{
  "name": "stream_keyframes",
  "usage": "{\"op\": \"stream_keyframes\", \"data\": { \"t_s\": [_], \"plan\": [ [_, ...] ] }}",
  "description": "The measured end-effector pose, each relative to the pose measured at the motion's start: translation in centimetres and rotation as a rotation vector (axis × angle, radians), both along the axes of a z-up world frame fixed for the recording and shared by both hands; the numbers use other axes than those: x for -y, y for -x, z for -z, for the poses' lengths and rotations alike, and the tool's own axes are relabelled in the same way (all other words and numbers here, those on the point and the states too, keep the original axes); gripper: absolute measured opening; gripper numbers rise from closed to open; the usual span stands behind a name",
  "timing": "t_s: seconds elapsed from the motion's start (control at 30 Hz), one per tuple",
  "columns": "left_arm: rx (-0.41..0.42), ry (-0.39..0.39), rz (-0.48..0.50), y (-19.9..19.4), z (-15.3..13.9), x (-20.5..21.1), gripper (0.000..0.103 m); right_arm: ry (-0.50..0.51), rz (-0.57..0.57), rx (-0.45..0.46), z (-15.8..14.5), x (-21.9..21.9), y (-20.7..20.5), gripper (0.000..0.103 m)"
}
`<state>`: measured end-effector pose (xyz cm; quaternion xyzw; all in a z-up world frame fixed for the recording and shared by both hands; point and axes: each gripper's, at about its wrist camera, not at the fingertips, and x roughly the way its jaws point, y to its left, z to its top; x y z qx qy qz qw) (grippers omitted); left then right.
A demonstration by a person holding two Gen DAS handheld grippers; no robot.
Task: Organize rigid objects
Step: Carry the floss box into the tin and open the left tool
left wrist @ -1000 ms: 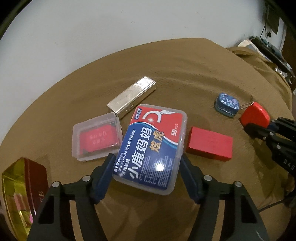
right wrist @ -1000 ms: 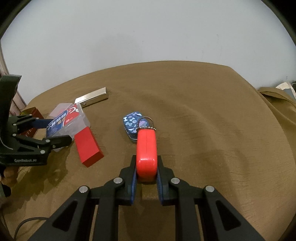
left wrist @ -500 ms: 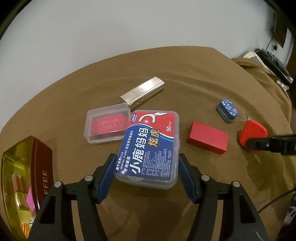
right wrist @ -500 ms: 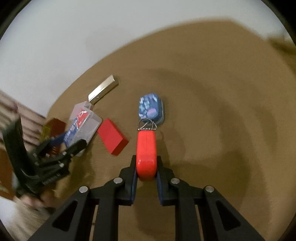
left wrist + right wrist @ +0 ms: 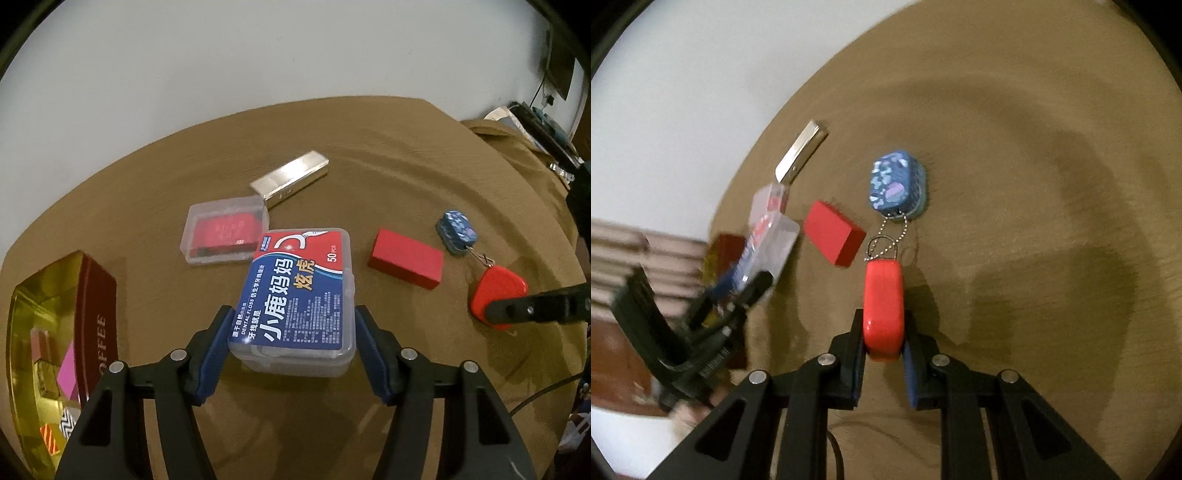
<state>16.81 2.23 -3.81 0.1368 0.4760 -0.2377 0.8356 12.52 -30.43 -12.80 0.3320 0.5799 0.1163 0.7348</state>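
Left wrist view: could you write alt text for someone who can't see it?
The left gripper clamps a clear dental floss box above a brown cloth, where a red block, silver case and open coffee tin sit.

Two clear plastic boxes point(image 5: 295, 295), one red block point(image 5: 405, 263), one silver case point(image 5: 290, 177), one tin point(image 5: 55, 332).

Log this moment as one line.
left claw: shut on floss box | right claw: shut on red fob | coffee tin: open

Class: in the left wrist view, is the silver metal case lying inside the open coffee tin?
No, the silver case lies on the brown cloth, apart from the coffee tin.
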Motion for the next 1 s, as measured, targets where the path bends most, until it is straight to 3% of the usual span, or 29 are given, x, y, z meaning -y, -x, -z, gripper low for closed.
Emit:
{"op": "stream_keyframes", "data": {
  "t_s": [0.1, 0.23, 0.3, 0.43, 0.47, 0.57, 0.73, 1.0],
  "plan": [
    [0.009, 0.003, -0.003, 0.5, -0.1, -0.5, 0.06, -0.148, -0.043, -0.05, 1.2, -0.7, 0.3, 0.018],
    [-0.012, 0.014, -0.026, 0.9, 0.2, -1.4, 0.06, -0.294, 0.047, -0.157, 3.3, 0.1, 0.4, 0.018],
    [-0.011, 0.012, -0.029, 1.1, 0.3, -1.8, 0.06, -0.206, 0.069, -0.107, 2.1, 0.9, 0.0, 0.018],
    [-0.012, 0.001, -0.038, 1.2, 0.4, -2.3, 0.06, 0.142, 0.133, 0.055, -2.0, 2.0, -1.8, 0.018],
    [-0.016, 0.003, -0.042, 1.1, 0.4, -2.4, 0.06, 0.158, 0.125, 0.073, -2.4, 1.9, -2.0, 0.018],
    [-0.017, 0.006, -0.046, 1.3, 0.5, -2.6, 0.06, -0.041, 0.04, -0.08, -0.5, 0.2, -2.5, 0.017],
    [-0.016, 0.009, -0.044, 1.4, 0.7, -2.7, 0.06, -0.13, 0.068, -0.102, 0.3, 0.1, -1.8, 0.017],
    [-0.031, 0.014, -0.055, 1.4, 1.4, -3.3, 0.06, -0.038, -0.01, -0.083, -0.9, -0.3, -2.4, 0.017]
  ]
}}
